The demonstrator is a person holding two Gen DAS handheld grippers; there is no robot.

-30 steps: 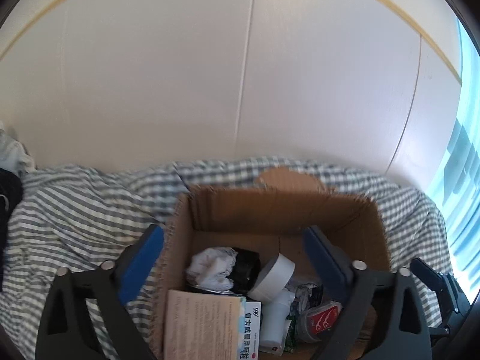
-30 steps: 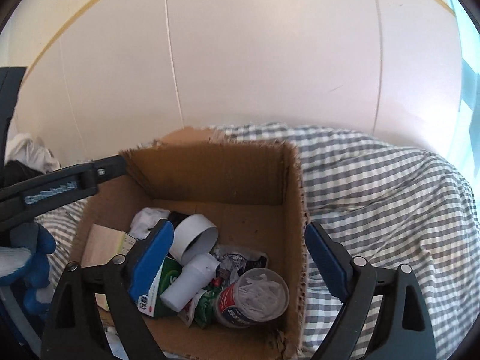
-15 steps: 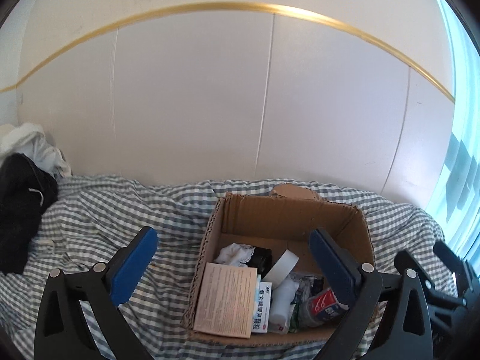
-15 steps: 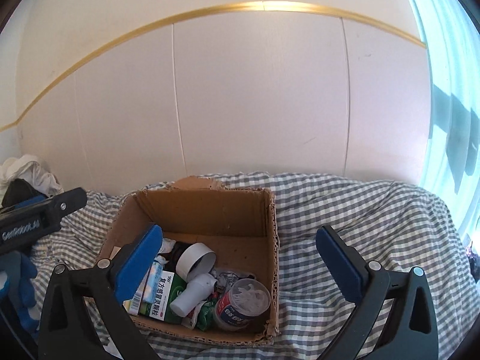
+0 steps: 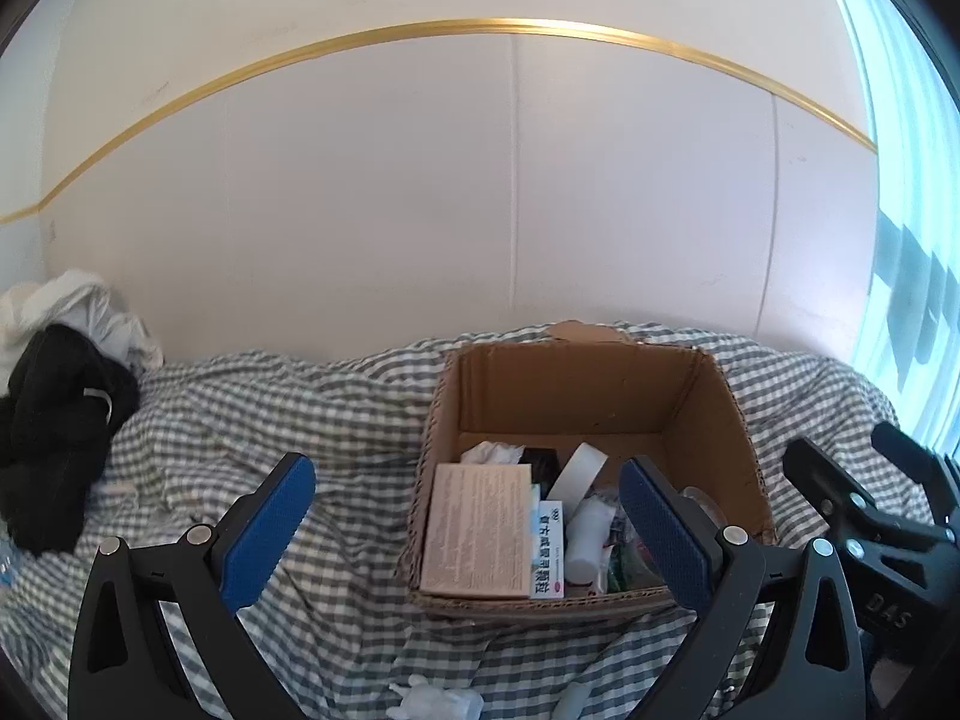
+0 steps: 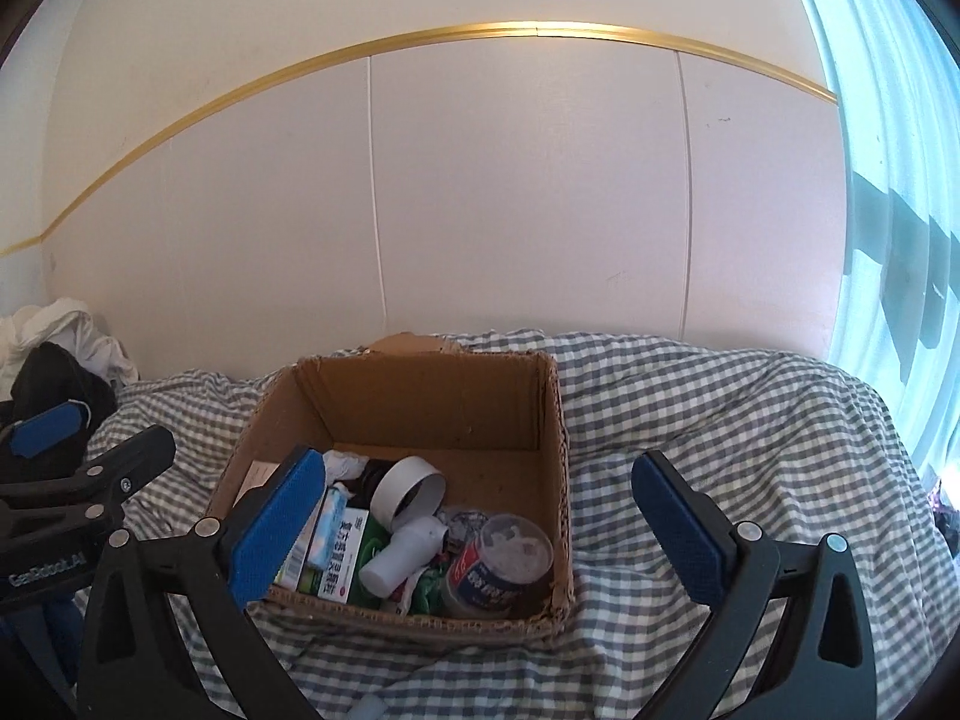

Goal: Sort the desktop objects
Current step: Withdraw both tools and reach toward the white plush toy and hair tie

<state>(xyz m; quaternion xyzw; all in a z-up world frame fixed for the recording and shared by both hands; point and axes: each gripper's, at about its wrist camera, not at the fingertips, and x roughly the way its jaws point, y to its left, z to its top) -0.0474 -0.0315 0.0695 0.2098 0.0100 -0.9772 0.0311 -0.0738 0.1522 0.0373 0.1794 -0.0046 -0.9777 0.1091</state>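
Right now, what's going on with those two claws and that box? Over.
Left gripper and right gripper open, both empty. Cardboard box on checked cloth, holding tape roll, white bottle, medicine cartons. Nothing blocking the box.

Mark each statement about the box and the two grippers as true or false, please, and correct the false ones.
1. The box stands on a checked cloth. True.
2. The right gripper holds the white bottle. False: its fingers are wide apart and hold nothing; the bottle lies in the box.
3. A tape roll lies inside the box. True.
4. The box is empty. False: it holds a tub, cartons, a bottle and more.
5. The left gripper is shut. False: its fingers are wide apart, with nothing between them.
6. Dark clothing lies left of the box. True.
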